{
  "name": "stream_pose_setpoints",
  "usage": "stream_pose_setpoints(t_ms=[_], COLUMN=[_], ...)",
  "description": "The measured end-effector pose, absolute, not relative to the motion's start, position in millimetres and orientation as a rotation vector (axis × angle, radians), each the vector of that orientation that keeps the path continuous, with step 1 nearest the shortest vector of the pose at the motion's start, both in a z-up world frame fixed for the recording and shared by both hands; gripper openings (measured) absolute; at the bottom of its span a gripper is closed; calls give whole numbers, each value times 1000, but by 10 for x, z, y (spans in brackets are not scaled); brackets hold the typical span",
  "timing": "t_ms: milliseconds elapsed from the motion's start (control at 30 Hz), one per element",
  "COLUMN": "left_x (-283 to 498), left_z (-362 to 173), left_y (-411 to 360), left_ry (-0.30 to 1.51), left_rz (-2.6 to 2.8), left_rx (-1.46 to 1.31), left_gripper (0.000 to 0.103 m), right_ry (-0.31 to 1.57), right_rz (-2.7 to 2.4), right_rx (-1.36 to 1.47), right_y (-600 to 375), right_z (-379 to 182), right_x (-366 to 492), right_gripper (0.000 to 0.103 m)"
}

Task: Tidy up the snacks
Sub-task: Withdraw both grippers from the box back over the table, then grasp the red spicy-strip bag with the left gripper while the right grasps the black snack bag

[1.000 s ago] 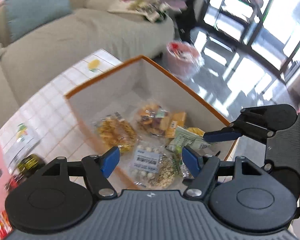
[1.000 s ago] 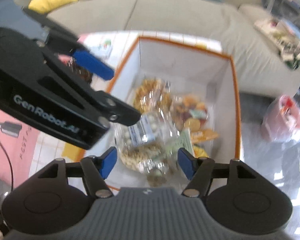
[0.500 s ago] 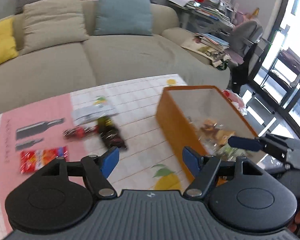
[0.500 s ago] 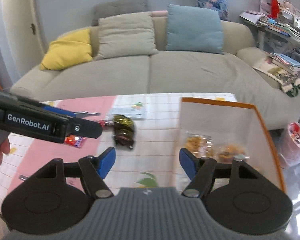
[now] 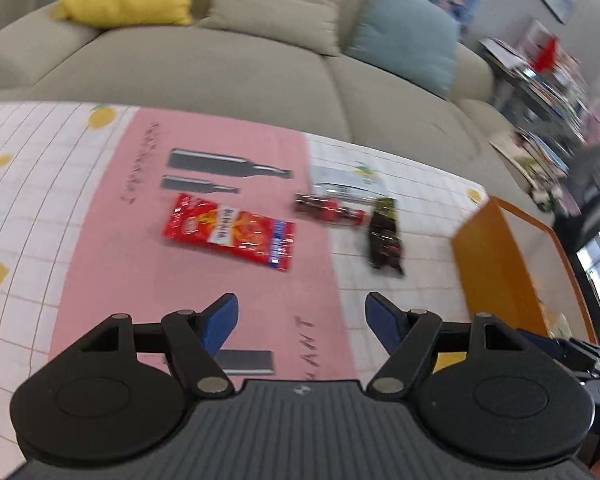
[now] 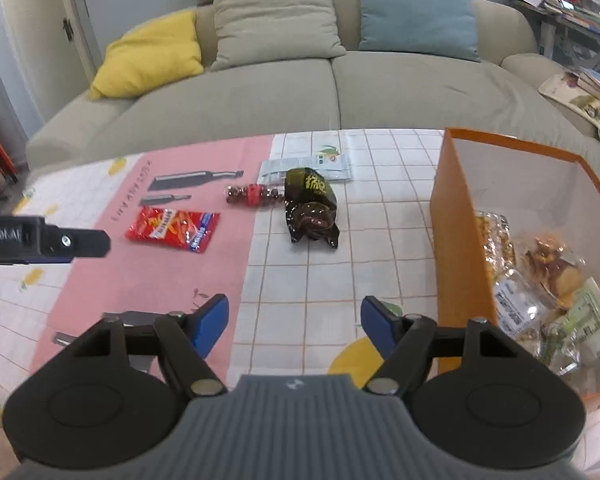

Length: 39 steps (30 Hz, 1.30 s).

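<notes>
1. Both cameras have swung away from the box (image 6: 456,216) since a second ago: then each looked down into it, now each looks across the tablecloth (image 6: 340,264) toward the sofa (image 6: 340,92).
2. Left gripper (image 5: 302,322): blue pads apart, nothing between them. It now hangs over the pink part of the cloth, with the box at the right edge of its view.
3. Right gripper (image 6: 294,322): jaws have just been opening; they stand apart with nothing between them, over the tiled part of the cloth, just left of the box wall.
4. Count on the cloth, outside the box, four items: one red packet (image 6: 174,229), one dark bag (image 6: 310,210), one strip of red sweets (image 6: 254,195) touching the bag's upper left, and one pale flat packet (image 6: 306,169) behind them.
5. Count in the box: several clear snack bags (image 6: 540,280), piled; exact number unreadable.
6. Cushions on the sofa visible in the right view: one yellow, one beige, one blue, one grey behind.
</notes>
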<state>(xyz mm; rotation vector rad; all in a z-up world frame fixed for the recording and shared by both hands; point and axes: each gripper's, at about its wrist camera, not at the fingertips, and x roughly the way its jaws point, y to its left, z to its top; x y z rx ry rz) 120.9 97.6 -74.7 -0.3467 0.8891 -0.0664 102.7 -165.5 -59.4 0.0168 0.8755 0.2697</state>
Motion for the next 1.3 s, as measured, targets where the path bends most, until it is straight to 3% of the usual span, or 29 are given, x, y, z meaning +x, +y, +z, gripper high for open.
stream_pose_setpoints(t_ms=[500,600,700,1033,1100,1267,1300], left_x=[1893,2068,2199,2523,2558,2545,2509], left_z=[-1374,-1485,-1560,-1769,-1780,-1781,-1785], left_y=[1536,1556,1580,1634,1610,1487,1453], left_ry=[911,930,928,929,922,916,909], left_rz=[13,5,9,40,36,-4,-27], left_rx=[-402,-374,-359,-310,-299,-255,-256], left_gripper=[85,85,85,93,94,87,87], right_ry=[928,943,956,979,977,969,965], right_rz=[173,143,121,92,98,134,144], right_rx=[-114,-115,-109,-107,-98,-110,-111], right_y=[-1311,-1281,-1256,-1169,-1151,-1062,-1040], right_z=[-1057,-1136,-1217,-1448,-1488,-1535,-1530], right_x=[1965,2189,2407,2875,2920,2941,2922], right_gripper=[72,79,79,80,77,44,44])
